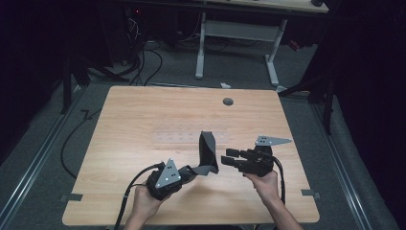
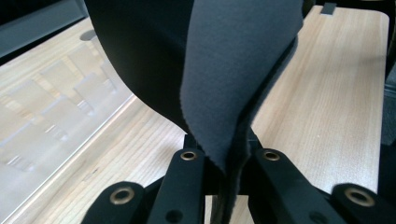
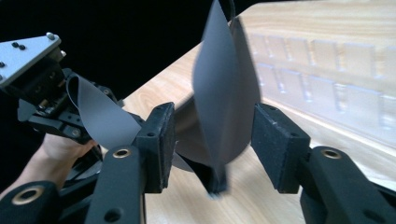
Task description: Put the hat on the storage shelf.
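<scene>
Left gripper (image 1: 187, 173) clamps the grey cloth (image 1: 208, 152) — right gripper (image 1: 229, 159) gapes around it, mid-frame on the wooden table (image 1: 143, 120); dark room, grey floor (image 1: 43, 143).

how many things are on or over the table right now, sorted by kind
grippers: 2, the left gripper and the right gripper
grey cloth: 1
clear tray lying flat on the table: 1
total: 4
</scene>
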A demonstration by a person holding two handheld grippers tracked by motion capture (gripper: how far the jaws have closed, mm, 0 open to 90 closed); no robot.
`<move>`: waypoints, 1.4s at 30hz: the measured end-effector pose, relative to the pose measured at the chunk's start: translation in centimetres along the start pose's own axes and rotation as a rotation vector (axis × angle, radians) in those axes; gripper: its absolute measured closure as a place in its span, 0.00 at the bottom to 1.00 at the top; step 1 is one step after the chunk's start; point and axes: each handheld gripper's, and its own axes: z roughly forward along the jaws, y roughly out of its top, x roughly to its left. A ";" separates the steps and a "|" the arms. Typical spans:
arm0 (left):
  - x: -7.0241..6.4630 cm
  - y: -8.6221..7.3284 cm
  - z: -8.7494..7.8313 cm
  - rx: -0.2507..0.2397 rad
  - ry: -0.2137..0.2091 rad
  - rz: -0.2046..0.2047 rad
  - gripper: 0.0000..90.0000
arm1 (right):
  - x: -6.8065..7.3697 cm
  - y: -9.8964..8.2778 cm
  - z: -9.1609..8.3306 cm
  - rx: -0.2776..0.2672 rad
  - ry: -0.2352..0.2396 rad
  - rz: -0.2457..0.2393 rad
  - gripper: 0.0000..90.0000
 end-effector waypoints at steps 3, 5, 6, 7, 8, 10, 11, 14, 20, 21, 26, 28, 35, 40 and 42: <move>0.2 0.3 -0.3 -0.015 0.004 -0.012 0.96 | -0.3 -0.3 -0.4 -0.012 -0.016 -0.002 0.54; 0.4 0.4 -0.4 -0.022 0.009 -0.018 0.96 | -0.6 -0.8 -0.7 -0.017 -0.037 -0.001 0.52; 0.4 0.5 -0.4 -0.027 0.010 -0.024 0.96 | -0.8 -1.0 -0.8 -0.018 -0.049 -0.006 0.52; 0.6 0.6 -0.5 -0.032 0.013 -0.031 0.96 | -1.0 -1.4 -0.8 -0.015 -0.069 -0.007 0.51; 0.7 0.7 -0.5 -0.037 0.018 -0.037 0.96 | -1.4 -1.8 -0.8 -0.008 -0.094 -0.011 0.51; 0.9 0.9 -0.6 -0.045 0.028 -0.048 0.96 | -1.9 -2.6 -0.8 0.006 -0.144 -0.020 0.51; 1.0 1.0 -0.6 -0.050 0.031 -0.059 0.96 | -2.1 -2.9 -0.7 0.013 -0.165 -0.023 0.51; 1.4 1.3 -0.7 -0.062 0.040 -0.080 0.95 | -3.1 -4.3 -0.5 0.052 -0.269 -0.037 0.50; 2.2 2.0 -1.0 -0.091 0.065 -0.110 0.95 | -4.5 -6.4 0.1 0.122 -0.427 -0.069 0.50; 2.3 2.0 -1.1 -0.095 0.068 -0.114 0.95 | -4.7 -6.7 0.2 0.130 -0.443 -0.075 0.50; 2.8 2.5 -1.4 -0.121 0.078 -0.130 0.95 | -5.7 -7.7 0.4 0.165 -0.560 -0.093 0.49; 3.1 2.7 -1.5 -0.125 0.086 -0.128 0.95 | -5.9 -7.8 0.5 0.166 -0.575 -0.094 0.48; 4.0 3.4 -1.8 -0.160 0.117 -0.142 0.95 | -6.5 -8.1 0.8 0.220 -0.642 -0.082 0.44; 4.9 3.8 -2.2 -0.181 0.143 -0.148 0.95 | -6.4 -8.1 0.9 0.225 -0.665 -0.083 0.42; 5.2 4.0 -2.4 -0.183 0.151 -0.143 0.95 | -6.4 -8.1 0.9 0.226 -0.666 -0.084 0.42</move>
